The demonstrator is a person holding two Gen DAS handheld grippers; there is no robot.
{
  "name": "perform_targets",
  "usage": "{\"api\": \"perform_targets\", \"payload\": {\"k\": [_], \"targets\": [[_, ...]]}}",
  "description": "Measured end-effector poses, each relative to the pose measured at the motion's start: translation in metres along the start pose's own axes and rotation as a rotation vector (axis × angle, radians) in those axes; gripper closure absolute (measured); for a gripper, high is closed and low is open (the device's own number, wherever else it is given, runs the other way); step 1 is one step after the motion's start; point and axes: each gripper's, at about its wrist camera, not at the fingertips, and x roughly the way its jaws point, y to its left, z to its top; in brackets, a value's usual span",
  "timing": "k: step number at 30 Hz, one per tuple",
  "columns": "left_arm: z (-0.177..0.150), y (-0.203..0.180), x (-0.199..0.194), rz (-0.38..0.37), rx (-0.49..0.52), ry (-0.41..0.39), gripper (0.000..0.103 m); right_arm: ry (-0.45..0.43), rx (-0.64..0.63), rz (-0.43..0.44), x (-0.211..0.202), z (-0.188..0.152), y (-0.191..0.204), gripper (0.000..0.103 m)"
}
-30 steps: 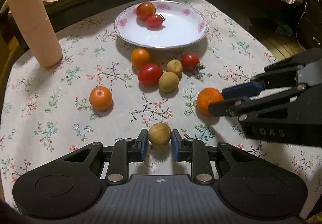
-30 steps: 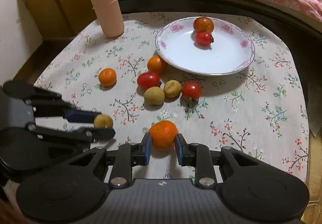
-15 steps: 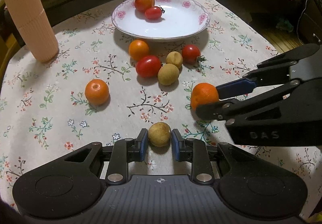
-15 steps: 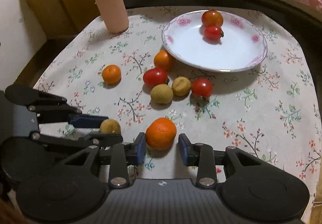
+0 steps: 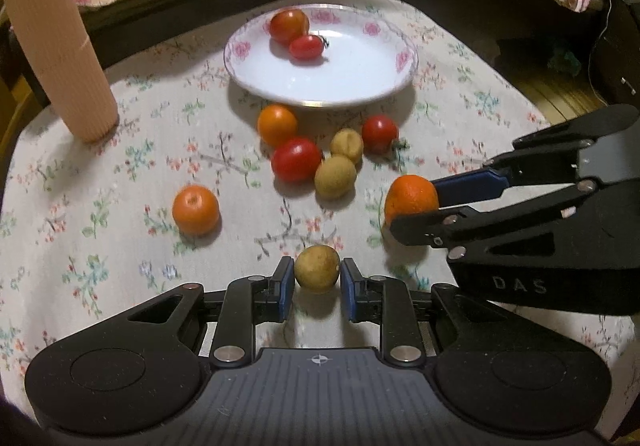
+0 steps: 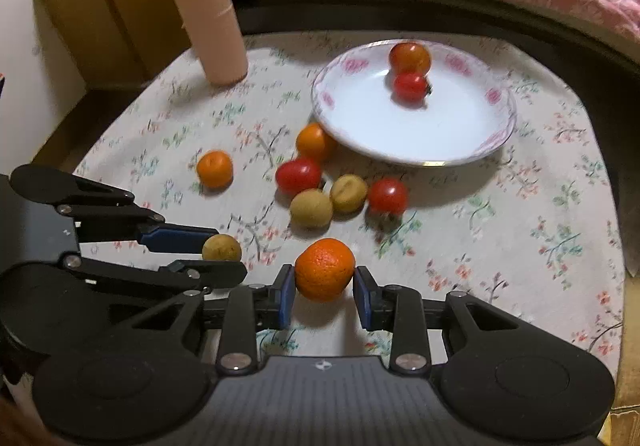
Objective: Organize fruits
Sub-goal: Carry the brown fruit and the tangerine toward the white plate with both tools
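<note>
Between the left gripper [image 5: 317,283] jaws sits a small tan fruit [image 5: 317,268], pads narrow and pressing its sides. Right gripper [image 6: 323,293] jaws are a touch wider, flanking a mandarin [image 6: 324,269]; whether they pinch it, cannot tell. Ahead of both, loose tomatoes [image 5: 296,159] and tan fruits cluster on the flowered counter [image 5: 120,181]. Farther on, the plate [image 5: 356,81] carries two tomatoes.

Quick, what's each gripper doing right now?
Left gripper: shut on the longan.
Right gripper: open around the orange, a gap at one pad.
</note>
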Motion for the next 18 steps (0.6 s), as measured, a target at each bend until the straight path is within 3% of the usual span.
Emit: {"api": "perform_targets", "payload": {"k": [18], "targets": [[0.078,0.003,0.017,0.05,-0.028,-0.095,0.073,-0.096,0.087,-0.07,0.003,0.056,-0.048,0.069]]}}
